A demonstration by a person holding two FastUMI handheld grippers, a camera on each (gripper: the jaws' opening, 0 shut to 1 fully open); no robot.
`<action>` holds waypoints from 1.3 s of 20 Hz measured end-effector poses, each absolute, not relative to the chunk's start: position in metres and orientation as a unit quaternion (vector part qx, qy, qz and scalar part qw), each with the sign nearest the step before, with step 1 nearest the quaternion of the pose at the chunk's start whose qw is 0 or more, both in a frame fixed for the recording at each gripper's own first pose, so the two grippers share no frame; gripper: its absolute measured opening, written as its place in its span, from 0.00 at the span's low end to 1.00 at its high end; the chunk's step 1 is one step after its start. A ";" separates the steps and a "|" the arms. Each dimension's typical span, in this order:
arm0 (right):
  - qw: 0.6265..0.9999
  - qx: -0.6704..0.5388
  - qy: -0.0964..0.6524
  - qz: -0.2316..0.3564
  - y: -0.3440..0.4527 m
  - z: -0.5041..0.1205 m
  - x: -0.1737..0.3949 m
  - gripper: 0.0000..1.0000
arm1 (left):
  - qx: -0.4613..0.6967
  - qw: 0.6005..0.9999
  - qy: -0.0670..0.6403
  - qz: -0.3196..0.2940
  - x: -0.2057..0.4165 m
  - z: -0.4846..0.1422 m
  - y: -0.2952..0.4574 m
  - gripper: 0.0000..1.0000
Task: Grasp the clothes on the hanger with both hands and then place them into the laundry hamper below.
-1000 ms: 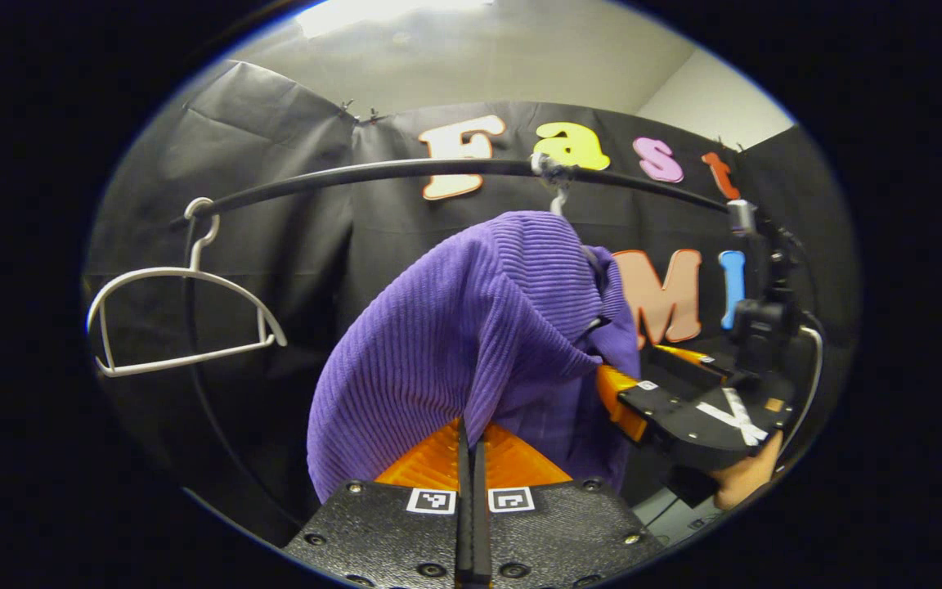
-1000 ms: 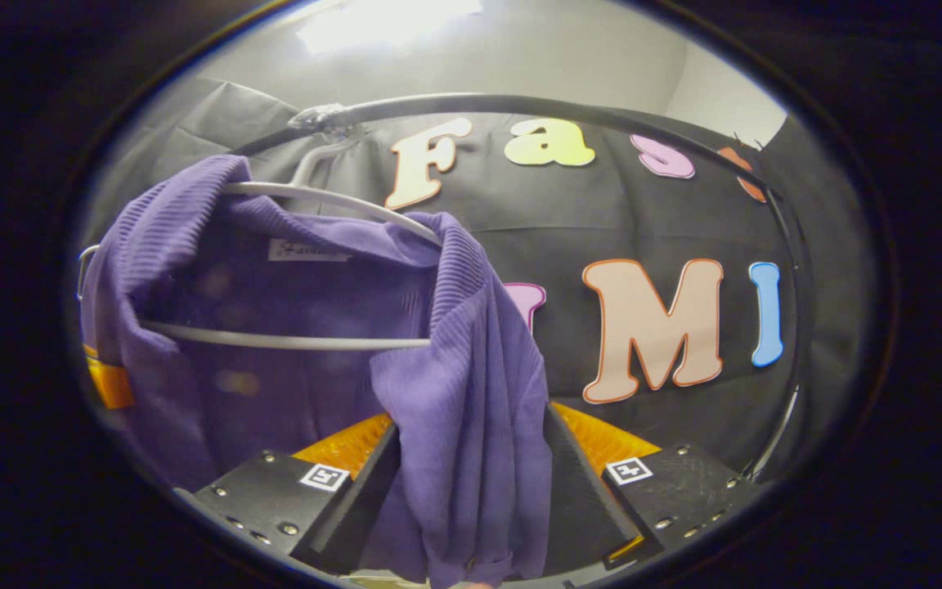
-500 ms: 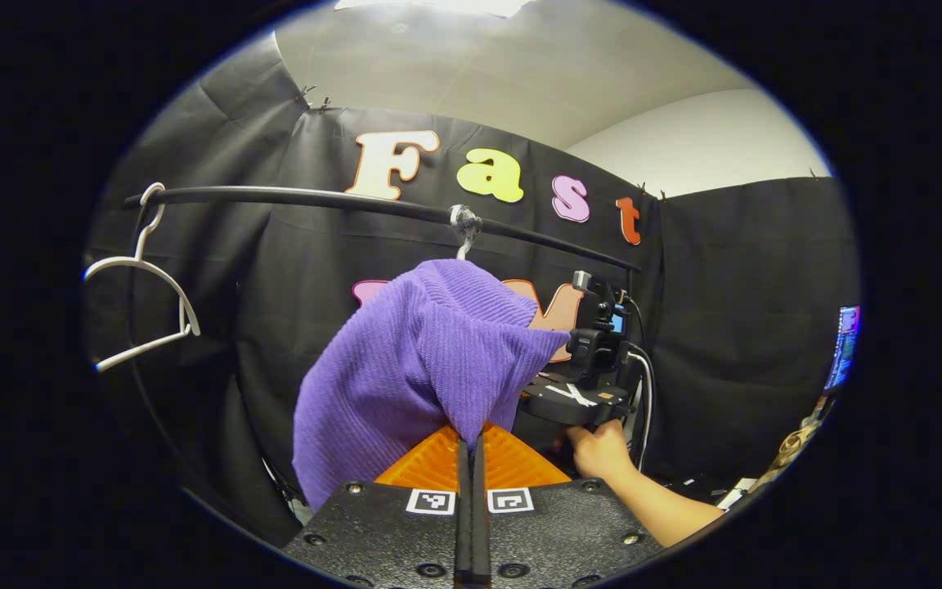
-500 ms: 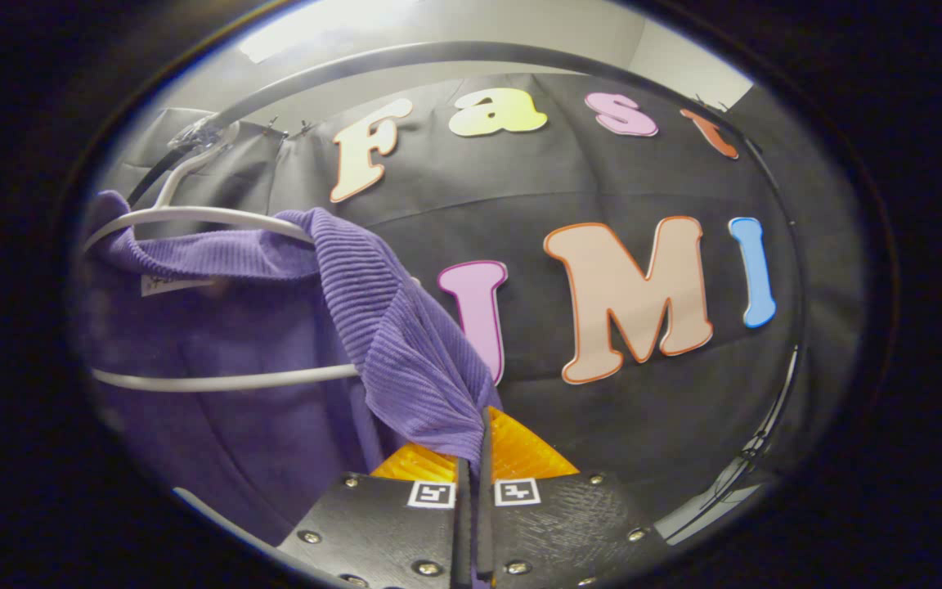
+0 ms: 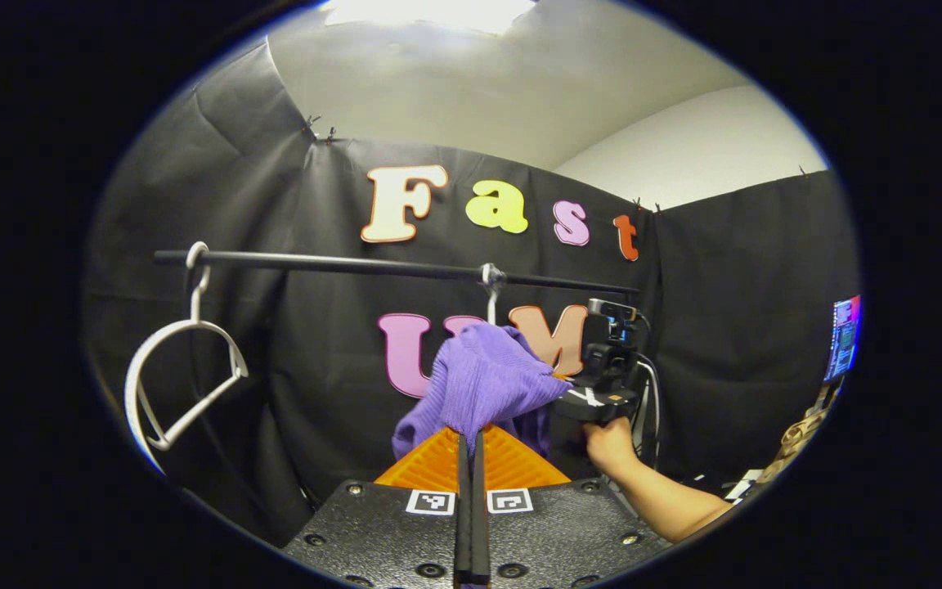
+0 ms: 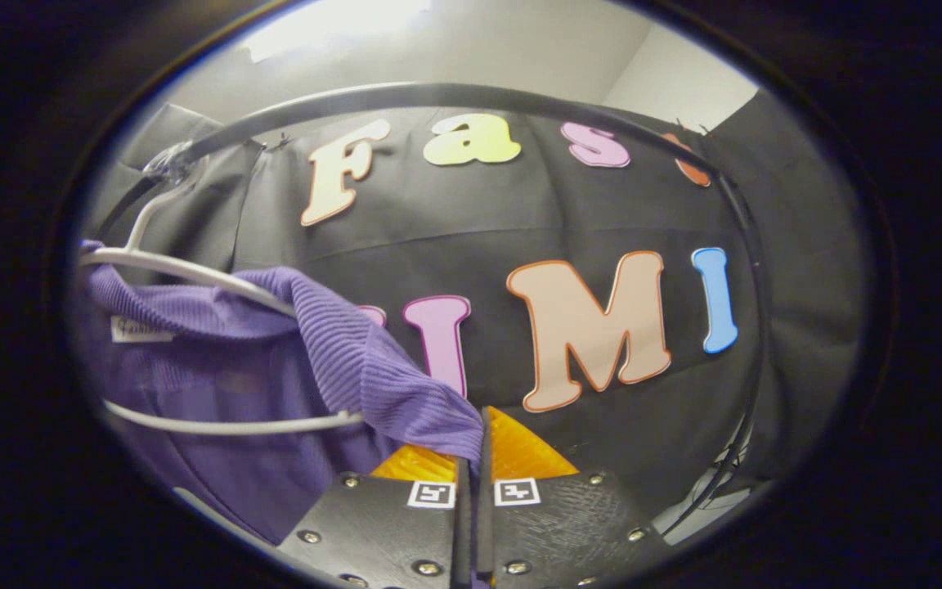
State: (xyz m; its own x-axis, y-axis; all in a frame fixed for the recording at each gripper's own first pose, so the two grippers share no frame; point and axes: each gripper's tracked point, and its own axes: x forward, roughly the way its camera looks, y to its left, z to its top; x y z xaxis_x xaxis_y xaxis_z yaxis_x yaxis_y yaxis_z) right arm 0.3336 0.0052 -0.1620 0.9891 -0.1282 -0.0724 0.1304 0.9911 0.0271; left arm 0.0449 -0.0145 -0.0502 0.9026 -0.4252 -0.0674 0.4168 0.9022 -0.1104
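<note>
1. Left gripper view showed the left hand-held gripper (image 5: 468,458) with its fingers pressed together on a fold of the purple top (image 5: 483,380), the cloth rising up and away from the tips toward the rail (image 5: 340,263).
2. Right gripper view showed the right hand-held gripper (image 6: 471,483) likewise clamped on the top's (image 6: 373,368) shoulder edge, which ran up and left from the tips to the white hanger (image 6: 193,274).
3. The top still sat on that hanger: one shoulder lay draped over the upper wire, the lower wire crossed in front of the body, and the hook hung on the rail.
4. Judged from this, the coming move turned on that relation: the hanger lay up and left of the right hand-held gripper, so the shoulder had to be drawn off the wire's end before any lowering.
5. The right hand-held gripper (image 5: 602,401) and the hand (image 5: 610,446) holding it showed right of the top in the left view, both grips close on either side.
6. The top looked ribbed, soft and bunched, with a pale neck label (image 6: 140,329); I expected it to stretch and snag.
7. A bare hanger (image 5: 181,380) hung at the rail's left end.
8. The hamper was not seen.
</note>
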 end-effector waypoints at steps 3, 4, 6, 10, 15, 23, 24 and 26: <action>0.997 0.011 0.023 -0.072 0.004 -0.148 0.335 0.03 | -0.028 0.978 0.038 -0.202 0.050 -0.041 0.006 0.00; 0.997 0.004 0.018 -0.075 0.004 -0.145 0.335 0.00 | -0.020 0.980 0.035 -0.197 0.054 -0.037 0.012 0.00; 0.997 -0.013 0.010 -0.080 0.005 -0.143 0.339 0.00 | 0.003 0.985 0.023 -0.171 0.066 -0.031 0.032 0.01; 0.996 -0.024 -0.003 -0.086 0.006 -0.140 0.349 0.03 | 0.035 0.993 0.012 -0.110 0.095 -0.030 0.059 0.00; 0.997 -0.012 0.015 -0.081 0.002 -0.161 0.376 0.03 | 0.011 0.997 0.021 -0.069 0.133 -0.047 0.070 0.00; 0.994 -0.005 0.065 -0.086 -0.017 -0.222 0.403 0.03 | -0.039 0.995 0.057 -0.076 0.169 -0.100 0.048 0.00; 0.993 -0.008 0.073 -0.087 -0.022 -0.233 0.405 0.03 | -0.042 0.994 0.060 -0.078 0.169 -0.107 0.046 0.00; 0.992 -0.014 0.089 -0.087 -0.024 -0.253 0.399 0.03 | -0.039 0.994 0.066 -0.078 0.168 -0.122 0.043 0.00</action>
